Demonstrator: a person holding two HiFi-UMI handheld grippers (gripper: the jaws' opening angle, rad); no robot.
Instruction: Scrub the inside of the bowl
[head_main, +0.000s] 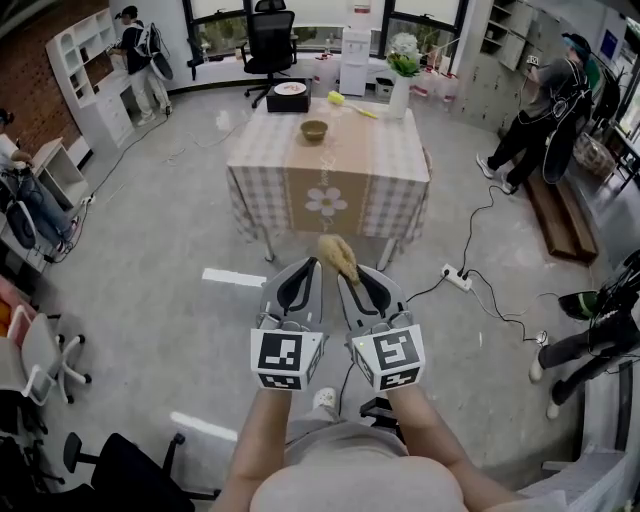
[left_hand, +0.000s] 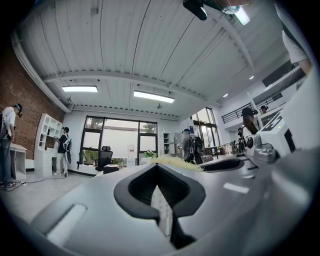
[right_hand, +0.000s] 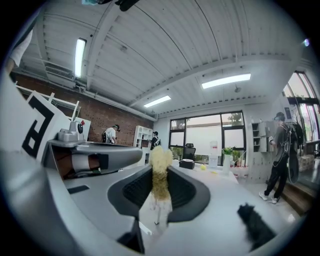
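Room: grey-floored office; the bench (head_main: 330, 165), under a checked cloth, stands in the upper middle of the head view, well apart from both grippers.
Left hand-held gripper (head_main: 303, 272): clenched on nothing, jaws together.
Right hand-held gripper (head_main: 350, 275): clamped on a straw-coloured fibrous scrubber (head_main: 338, 254), its tuft sticking out past the tips.
Scrubber handling: looks light, soft and springy; it will likely bend when pressed, so a grip close to the tuft seems wise.
Bowl (head_main: 314, 130): small, olive-brown, on the bench's far half. Probably rigid and apt to slide, so steady it at the rim.
Writing: only square markers on the cubes; the faint script above the cloth's flower print is unreadable.
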